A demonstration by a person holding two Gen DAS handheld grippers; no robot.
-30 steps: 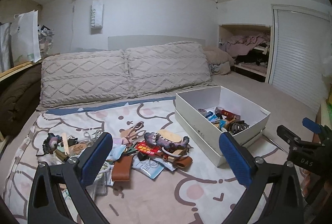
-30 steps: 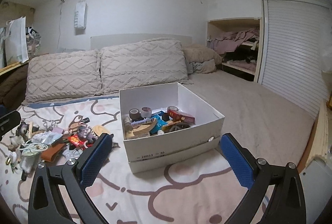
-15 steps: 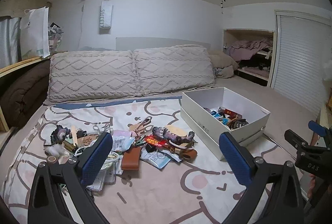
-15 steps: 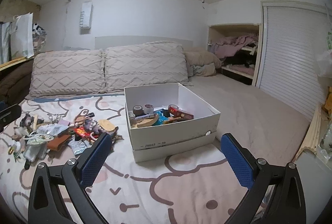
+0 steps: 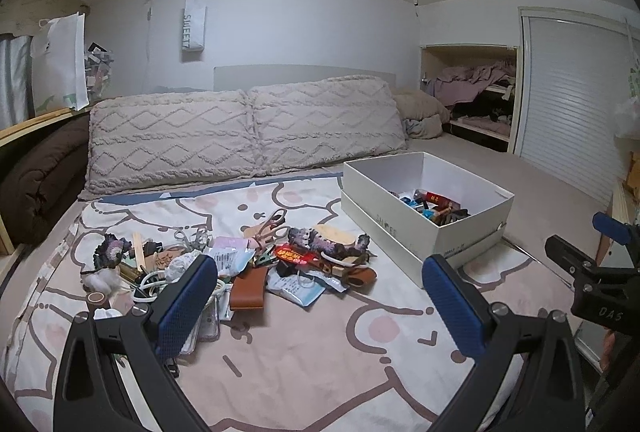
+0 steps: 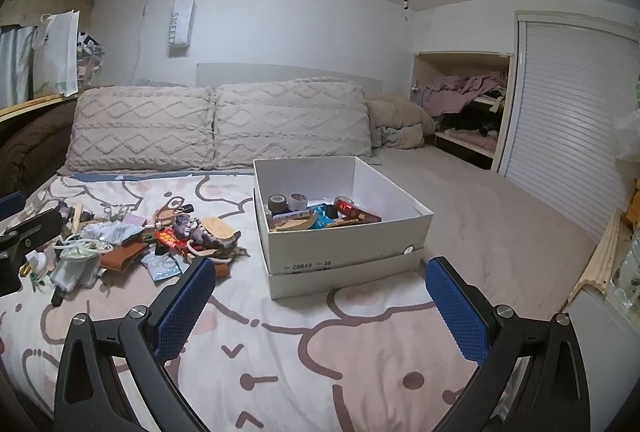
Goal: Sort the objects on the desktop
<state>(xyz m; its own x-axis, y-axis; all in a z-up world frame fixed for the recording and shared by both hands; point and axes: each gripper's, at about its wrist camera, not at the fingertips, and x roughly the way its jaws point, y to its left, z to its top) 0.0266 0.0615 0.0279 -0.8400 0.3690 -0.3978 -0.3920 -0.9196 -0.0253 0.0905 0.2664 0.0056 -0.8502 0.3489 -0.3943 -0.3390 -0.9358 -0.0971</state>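
Two grippers, left (image 5: 320, 306) and right (image 6: 316, 306), hover spread and empty over a bed. Clutter pile (image 5: 240, 260) lies left of the part-filled box (image 6: 340, 216). Best single out a loose edge piece, perhaps the brown pouch (image 5: 249, 288).

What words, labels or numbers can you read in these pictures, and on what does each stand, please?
"SWEET": white hanging bag on the wall.
"ZB863" and "36": front of the white box.
"DAS": right gripper body, in the left wrist view.
Box side print and red packet: too blurred.
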